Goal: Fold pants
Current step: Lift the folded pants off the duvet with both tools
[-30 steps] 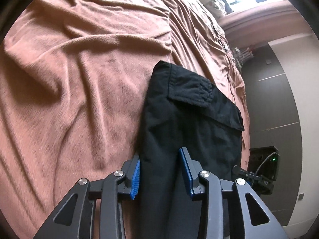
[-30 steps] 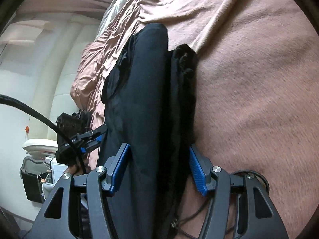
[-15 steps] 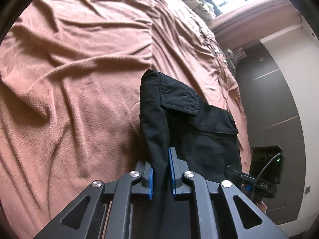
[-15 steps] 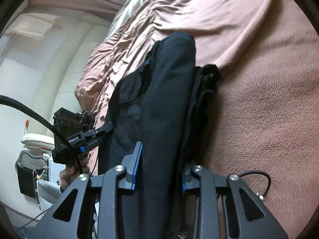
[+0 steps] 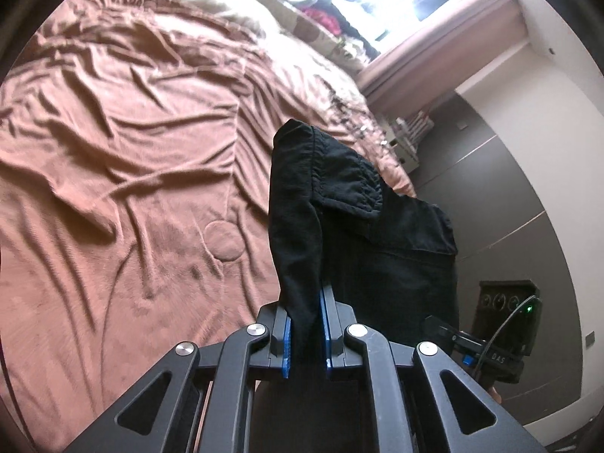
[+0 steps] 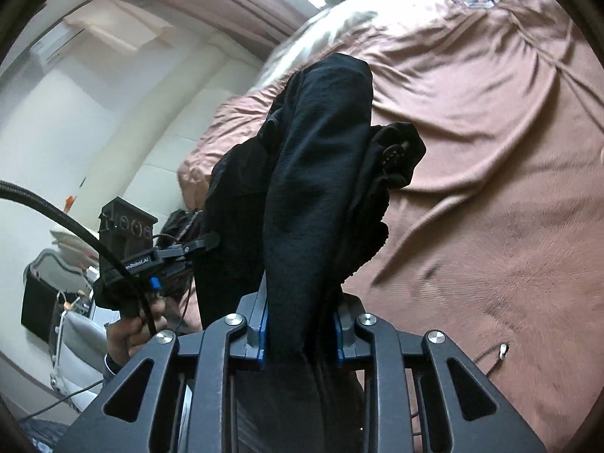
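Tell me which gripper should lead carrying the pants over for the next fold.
Right, probably, though it's close. The right gripper, jaws closing, clamps a thick bunch of the pants with open blanket beside it. The left gripper pinches only a thin edge near the bed's side.

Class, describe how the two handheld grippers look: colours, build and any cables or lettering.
Both the left gripper and right gripper are black linkage frames with silver pivot bolts and blue pads. A braided black cable trails across the right wrist view, where the left gripper's body carries white lettering.
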Motion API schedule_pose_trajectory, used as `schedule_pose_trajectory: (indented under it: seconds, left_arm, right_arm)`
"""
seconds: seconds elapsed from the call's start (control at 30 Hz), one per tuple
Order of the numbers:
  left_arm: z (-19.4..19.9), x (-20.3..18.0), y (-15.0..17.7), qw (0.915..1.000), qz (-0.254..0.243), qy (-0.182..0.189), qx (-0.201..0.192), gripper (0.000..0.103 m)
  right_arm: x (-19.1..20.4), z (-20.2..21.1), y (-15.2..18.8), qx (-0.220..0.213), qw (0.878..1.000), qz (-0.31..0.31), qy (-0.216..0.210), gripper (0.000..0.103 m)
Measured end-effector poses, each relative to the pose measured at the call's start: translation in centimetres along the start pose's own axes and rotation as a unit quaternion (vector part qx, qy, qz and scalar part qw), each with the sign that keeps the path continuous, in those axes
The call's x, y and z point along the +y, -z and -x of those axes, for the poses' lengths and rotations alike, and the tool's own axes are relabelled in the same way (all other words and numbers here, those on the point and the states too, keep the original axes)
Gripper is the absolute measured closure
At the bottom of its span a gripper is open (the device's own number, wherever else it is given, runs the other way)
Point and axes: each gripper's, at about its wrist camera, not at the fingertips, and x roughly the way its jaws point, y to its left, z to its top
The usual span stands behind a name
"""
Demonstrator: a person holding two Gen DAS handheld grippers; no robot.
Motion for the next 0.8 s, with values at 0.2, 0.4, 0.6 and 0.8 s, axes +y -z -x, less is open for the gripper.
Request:
schedule_pose_trajectory:
  seconds: [0.2,0.4,0.6,0.8]
  left_arm:
    - [4.6,-2.7,1.1,0.9991,-0.017,0.002,-0.037,0.091]
    - [9.5,-5.7,2.4,0.9964,-0.043,0.002,-0.073,0.091]
    - [13.9,-8.5,4.0,0.9932,-0.066,-0.013,-0.096,0.091]
    - [18.8,-10.9,5.3,0.9899,-0.072,-0.03,-0.119,0.092]
  right_arm:
    - [3.9,3.1,1.5,-0.021,0.999,0.034,-0.004,0.081]
    - [7.7,6.8,3.2,-0.042,0.997,0.07,-0.01,0.081]
    - [10.0,9.7,4.3,-0.05,0.995,0.088,-0.024,0.081]
    - [12.5,11.2,4.4,-0.048,0.993,0.103,-0.045,0.082]
